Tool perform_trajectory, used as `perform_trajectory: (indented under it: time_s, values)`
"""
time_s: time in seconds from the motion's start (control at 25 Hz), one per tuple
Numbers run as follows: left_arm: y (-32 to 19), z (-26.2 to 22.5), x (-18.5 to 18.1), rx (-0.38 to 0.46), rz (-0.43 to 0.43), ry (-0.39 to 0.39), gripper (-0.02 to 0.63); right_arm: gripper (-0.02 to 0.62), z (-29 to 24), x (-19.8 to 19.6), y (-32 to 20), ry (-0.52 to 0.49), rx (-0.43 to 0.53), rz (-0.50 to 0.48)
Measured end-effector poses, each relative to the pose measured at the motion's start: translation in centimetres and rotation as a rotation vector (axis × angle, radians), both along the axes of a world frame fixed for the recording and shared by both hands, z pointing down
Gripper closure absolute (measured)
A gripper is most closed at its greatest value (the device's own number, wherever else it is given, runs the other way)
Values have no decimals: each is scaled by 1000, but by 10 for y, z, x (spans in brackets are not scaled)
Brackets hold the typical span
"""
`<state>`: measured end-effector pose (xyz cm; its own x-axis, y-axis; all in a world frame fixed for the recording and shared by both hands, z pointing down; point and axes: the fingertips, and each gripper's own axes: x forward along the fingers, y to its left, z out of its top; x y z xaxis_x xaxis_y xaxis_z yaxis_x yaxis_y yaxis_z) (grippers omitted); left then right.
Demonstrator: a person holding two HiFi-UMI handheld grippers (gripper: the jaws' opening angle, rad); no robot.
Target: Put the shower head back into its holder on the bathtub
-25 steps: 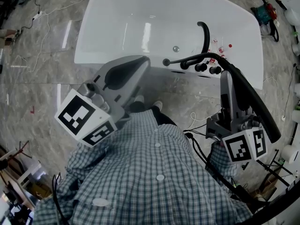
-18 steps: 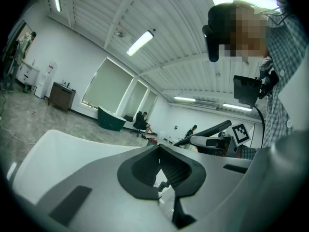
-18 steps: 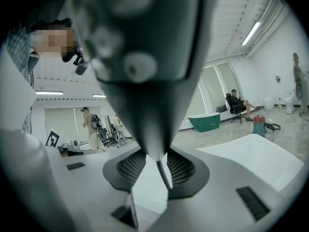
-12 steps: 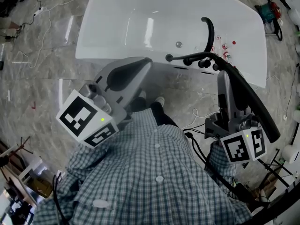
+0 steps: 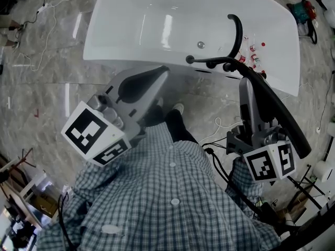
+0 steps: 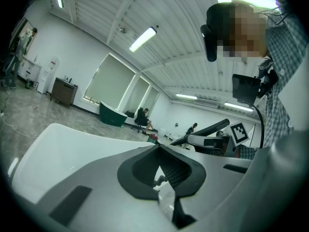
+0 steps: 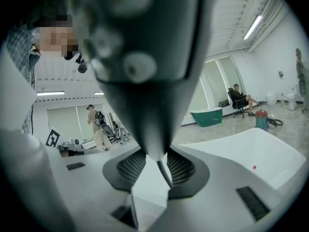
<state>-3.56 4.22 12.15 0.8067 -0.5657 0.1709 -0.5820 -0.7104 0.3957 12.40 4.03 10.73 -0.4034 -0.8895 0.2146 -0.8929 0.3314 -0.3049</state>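
The white bathtub (image 5: 99, 61) fills the top of the head view. A curved black faucet (image 5: 236, 33) and dark knobs (image 5: 211, 65) stand on its near rim; I cannot pick out the holder among them. My right gripper (image 5: 245, 85) is shut on the long black shower head (image 5: 277, 114). The shower head's thin end (image 5: 189, 60) reaches over the rim, left of the faucet. In the right gripper view the dark shower head (image 7: 145, 57) tapers down between the pads. My left gripper (image 5: 163, 71) is shut with nothing in it, pointing at the tub's near wall.
Red-capped bottles (image 5: 252, 54) stand on the rim right of the faucet. Cables (image 5: 220, 127) lie on the marble floor by my feet (image 5: 178, 109). A green tool (image 5: 308, 14) sits beyond the tub's right end. People (image 7: 99, 124) stand and sit in the hall behind.
Both grippers have sunk a little. The shower head's thin end now lies closer to the tub rim and the fittings. Both grips are unchanged.
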Motion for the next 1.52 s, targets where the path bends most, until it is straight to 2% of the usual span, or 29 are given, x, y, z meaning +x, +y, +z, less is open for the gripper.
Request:
perform_trajectory:
  time_s: [1.0, 1.52]
  values:
    - [-8, 29, -4, -48, 7, -22, 597, 463, 37, -12, -4, -4, -66, -22]
    - [-13, 48, 7, -77, 45, -20, 597, 463, 66, -13, -8, -11, -118, -19]
